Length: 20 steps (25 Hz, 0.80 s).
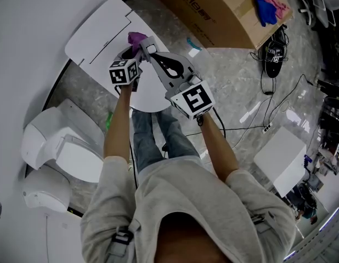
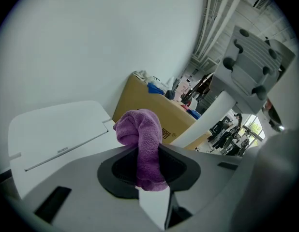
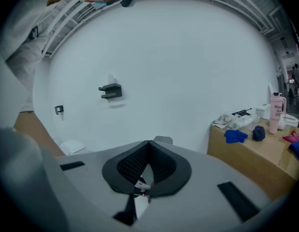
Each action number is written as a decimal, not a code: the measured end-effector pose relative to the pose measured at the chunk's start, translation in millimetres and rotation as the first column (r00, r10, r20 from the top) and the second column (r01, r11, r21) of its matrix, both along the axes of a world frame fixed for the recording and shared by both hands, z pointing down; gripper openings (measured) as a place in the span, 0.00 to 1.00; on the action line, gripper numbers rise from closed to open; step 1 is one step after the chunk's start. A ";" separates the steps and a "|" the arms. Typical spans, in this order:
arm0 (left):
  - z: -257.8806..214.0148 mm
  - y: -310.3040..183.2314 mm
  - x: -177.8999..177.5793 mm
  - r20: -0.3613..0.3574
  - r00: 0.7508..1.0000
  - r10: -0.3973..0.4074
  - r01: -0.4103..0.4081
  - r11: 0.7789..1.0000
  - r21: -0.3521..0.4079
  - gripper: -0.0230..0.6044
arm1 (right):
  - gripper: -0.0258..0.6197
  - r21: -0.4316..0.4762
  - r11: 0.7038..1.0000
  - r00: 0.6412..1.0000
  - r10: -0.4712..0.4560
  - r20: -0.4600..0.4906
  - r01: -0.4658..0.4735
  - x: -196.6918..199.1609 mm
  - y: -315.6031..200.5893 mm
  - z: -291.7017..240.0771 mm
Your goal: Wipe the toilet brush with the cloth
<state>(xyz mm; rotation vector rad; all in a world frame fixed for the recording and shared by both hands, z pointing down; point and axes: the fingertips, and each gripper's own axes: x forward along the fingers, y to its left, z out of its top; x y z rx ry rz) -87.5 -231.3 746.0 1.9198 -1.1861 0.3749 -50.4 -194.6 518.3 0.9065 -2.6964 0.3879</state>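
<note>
Head view: the person stands with both arms stretched toward 12 o'clock, so that the two tools meet in front of the body. The left gripper [image 1: 134, 48] carries the purple cloth [image 1: 136, 37] at its tip, bunched up over a white panel [image 1: 101, 29]. The right gripper [image 1: 150, 49] comes in from 4 o'clock and its tip lies just beside the cloth, probably so that one tool can work against the other. The toilet [image 1: 60, 147] sits at 8 o'clock and a cardboard box [image 1: 213, 10] at 1 o'clock. I cannot make out the toilet brush here.

Left gripper view: the left gripper [image 2: 148, 151] has its jaws clamped on the cloth [image 2: 140, 127]. The lower end is pinched between the pads and a thick wad stands free above them toward 12 o'clock; I judge this leaves a soft head for rubbing while the grip stays firm. The right gripper [image 2: 251, 52] looms at 2 o'clock, near but apart from the cloth; the panel [image 2: 57, 129] lies at 9 o'clock; the box [image 2: 154, 108] is behind the cloth.

Right gripper view: the right gripper [image 3: 149, 146] has its jaws brought together, the tips meeting, and nothing that I can name sits between them. It faces a bare wall [image 3: 164, 71], with the box [image 3: 256, 153] at 4 o'clock. No brush shows here either, so wiping looks not yet begun.
</note>
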 end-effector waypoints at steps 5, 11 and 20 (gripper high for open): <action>-25.6 0.1 -7.5 0.013 1.000 -0.025 0.024 0.997 0.073 0.21 | 0.09 0.008 1.000 1.000 0.001 -0.009 -0.001 2.4 -1.5 0.8; -77.1 15.0 -30.8 0.056 0.997 -0.053 0.042 0.981 0.190 0.21 | 0.09 0.014 1.000 1.000 0.005 -0.024 -0.005 2.7 -2.4 2.1; -167.0 41.2 -54.0 0.062 0.991 -0.116 0.090 0.940 0.329 0.21 | 0.09 -0.011 1.000 0.998 0.015 -0.069 -0.016 0.8 0.7 6.4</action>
